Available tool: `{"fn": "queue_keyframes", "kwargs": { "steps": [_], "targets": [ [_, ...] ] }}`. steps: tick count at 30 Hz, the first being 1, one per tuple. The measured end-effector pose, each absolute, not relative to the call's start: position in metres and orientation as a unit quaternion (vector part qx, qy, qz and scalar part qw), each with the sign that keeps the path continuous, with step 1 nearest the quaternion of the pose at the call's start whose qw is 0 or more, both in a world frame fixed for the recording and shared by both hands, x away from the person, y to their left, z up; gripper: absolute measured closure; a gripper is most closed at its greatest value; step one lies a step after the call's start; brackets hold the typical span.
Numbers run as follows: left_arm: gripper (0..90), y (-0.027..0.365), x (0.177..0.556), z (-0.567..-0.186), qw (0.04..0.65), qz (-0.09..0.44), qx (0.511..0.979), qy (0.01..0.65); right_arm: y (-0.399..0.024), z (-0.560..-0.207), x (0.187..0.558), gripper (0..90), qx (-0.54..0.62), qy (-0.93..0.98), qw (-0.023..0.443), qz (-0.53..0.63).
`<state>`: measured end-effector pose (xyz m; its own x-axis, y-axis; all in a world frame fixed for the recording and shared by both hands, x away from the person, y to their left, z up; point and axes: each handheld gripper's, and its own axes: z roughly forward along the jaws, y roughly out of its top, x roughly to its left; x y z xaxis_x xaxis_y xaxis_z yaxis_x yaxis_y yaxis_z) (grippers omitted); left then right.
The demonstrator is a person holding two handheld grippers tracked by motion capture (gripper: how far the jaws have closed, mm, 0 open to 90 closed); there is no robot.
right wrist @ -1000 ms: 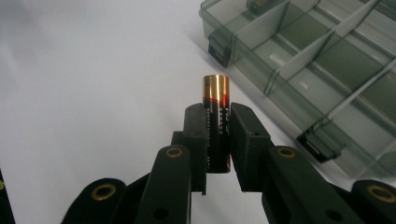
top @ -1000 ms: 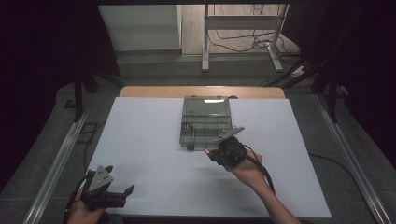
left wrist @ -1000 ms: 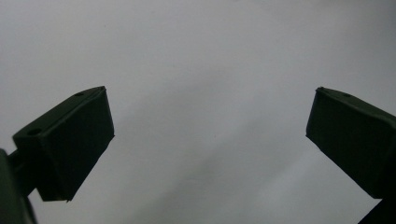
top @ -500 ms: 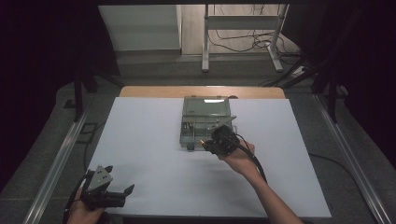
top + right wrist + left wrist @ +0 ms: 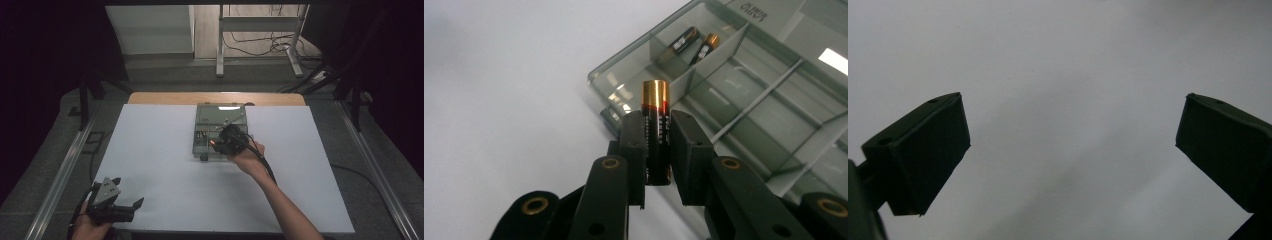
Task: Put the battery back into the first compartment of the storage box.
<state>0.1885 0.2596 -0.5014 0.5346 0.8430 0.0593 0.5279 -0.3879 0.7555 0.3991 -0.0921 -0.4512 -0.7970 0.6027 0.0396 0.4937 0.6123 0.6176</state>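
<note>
Black jaws, right gripper (image 5: 657, 145): clamping together on a battery (image 5: 655, 131), one pad pressing on each side of its body.
Battery: standing upright between the pads, its gold cap and red band sticking out above them, its lower end showing just below.
Where the battery is: in the right gripper view it is hovering just beside the near corner of the box (image 5: 774, 115), over the white sheet (image 5: 499, 100) at the box's edge.
Box: grey, see-through plastic, split into compartments by thin walls; in the high view the box (image 5: 210, 114) is lying on the white sheet (image 5: 150, 150), toward the far side.
Other batteries (image 5: 694, 42): two are lying side by side in one corner compartment of the box, slanted, with their gold ends pointing away from the gripper.
Right gripper in the high view (image 5: 226, 142): a hand (image 5: 247, 157) is holding it over the near half of the box.
Left gripper (image 5: 131, 206): resting at the near left corner of the sheet, well apart from the box.
Left jaws: standing wide apart in the left gripper view, with bare white sheet between them.
</note>
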Motion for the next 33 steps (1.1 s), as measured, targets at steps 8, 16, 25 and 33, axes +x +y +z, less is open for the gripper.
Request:
{"fn": "queue_keyframes", "kwargs": {
  "steps": [8, 16, 25, 33],
  "targets": [
    [1.6, 0.26, 0.188, -0.501, 0.351, 0.224, 0.803, 0.426, -0.079, -0.452, 0.415, 76.3, 0.312, 0.893, 0.093, 0.31],
    [1.6, 0.26, 0.189, -0.501, 0.351, 0.222, 0.804, 0.426, -0.067, -0.452, 0.432, 76.3, 0.321, 0.89, 0.096, 0.309],
    [1.6, 0.26, 0.189, -0.501, 0.354, 0.22, 0.803, 0.425, -0.049, -0.452, 0.452, 76.3, 0.33, 0.887, 0.1, 0.308],
    [1.6, 0.26, 0.189, -0.501, 0.355, 0.219, 0.804, 0.424, -0.037, -0.46, 0.467, 76.3, 0.343, 0.883, 0.107, 0.301]
  ]
}}
